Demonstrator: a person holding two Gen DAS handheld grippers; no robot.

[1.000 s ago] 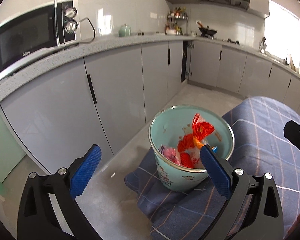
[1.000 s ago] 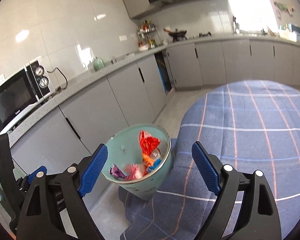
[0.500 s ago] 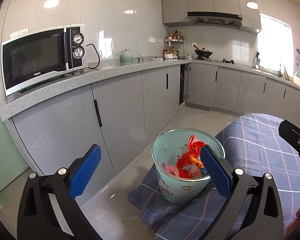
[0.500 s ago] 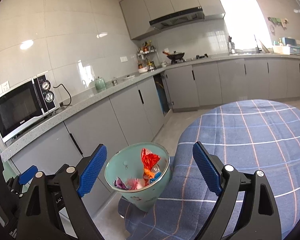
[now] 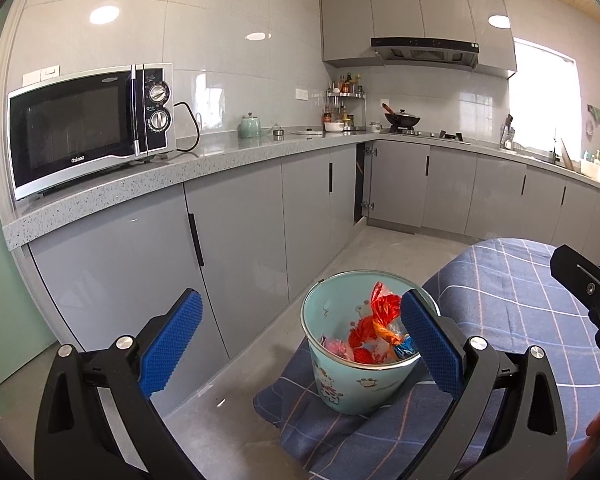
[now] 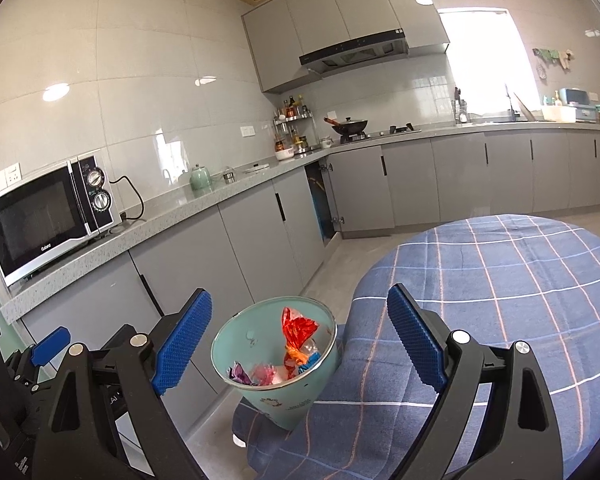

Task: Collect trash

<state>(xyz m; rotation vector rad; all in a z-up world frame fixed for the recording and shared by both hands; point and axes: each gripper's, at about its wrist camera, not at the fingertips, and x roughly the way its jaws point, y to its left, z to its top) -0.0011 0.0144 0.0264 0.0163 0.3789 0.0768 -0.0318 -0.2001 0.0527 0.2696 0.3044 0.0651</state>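
A pale green cartoon-printed bin stands on the floor against the hanging edge of a blue checked tablecloth. Inside it lie several wrappers: a red-orange one sticks up, with pink and purple ones below. My left gripper is open and empty, above and short of the bin. My right gripper is open and empty too, with the bin seen between its blue fingers. Part of the right gripper shows at the left wrist view's right edge.
Grey cabinets under a speckled counter run along the left and back. A microwave sits on the counter, with a wok on the hob further back. One cabinet door stands ajar. Grey floor lies left of the bin.
Both grippers have risen, drawn back from the bin and tilted up, so the bin looks smaller and lower and more of the walls and ceiling shows. Both have stayed open.
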